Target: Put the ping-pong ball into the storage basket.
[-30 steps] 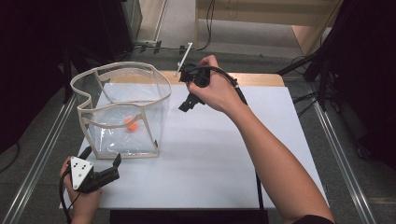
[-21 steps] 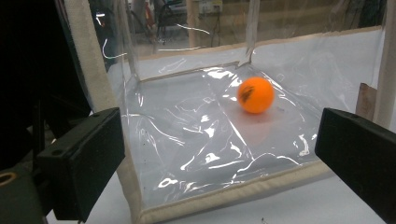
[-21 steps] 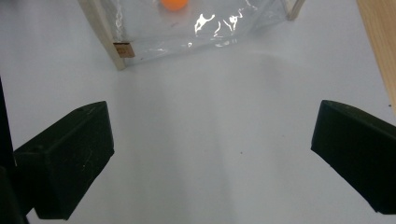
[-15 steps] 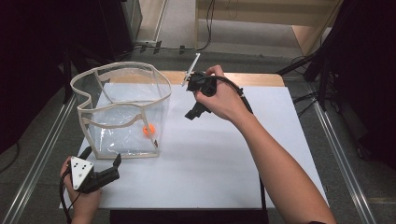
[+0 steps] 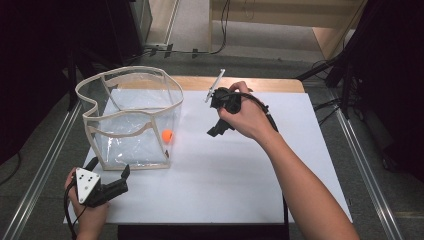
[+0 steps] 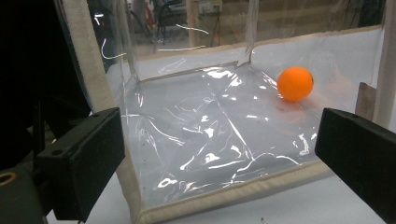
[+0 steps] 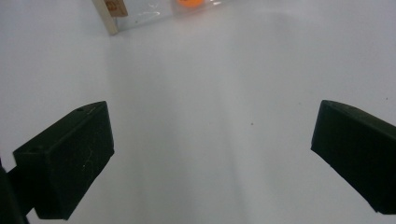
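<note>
A clear plastic bin [image 5: 135, 69] with beige trim stands on the left half of the white table. An orange ball [image 5: 167, 135] lies inside it, against the right wall near the front corner. My left gripper [image 5: 107, 167] rests at the table's near left, open, pointing at the bin's front wall; through that wall [image 6: 224, 196] I see the ball [image 6: 295, 83] at the far right. My right gripper [image 5: 217, 127] is held above the table just right of the bin, open and empty. Its view [image 7: 210, 158] looks down on bare white tabletop, with the bin's corner [image 7: 109, 14] and the ball [image 7: 189, 2] at the top edge.
The white tabletop [image 5: 250, 180] stretches wide to the right of and in front of the bin. A wooden strip [image 5: 270, 84] runs along the back edge. Metal rails [image 5: 367, 170] flank the table, and cables lie on the floor behind it.
The ball has rolled to the right inside the bin, up to its right wall. My right gripper has drawn away from the bin, to the right and a little nearer. The left gripper has stayed put.
</note>
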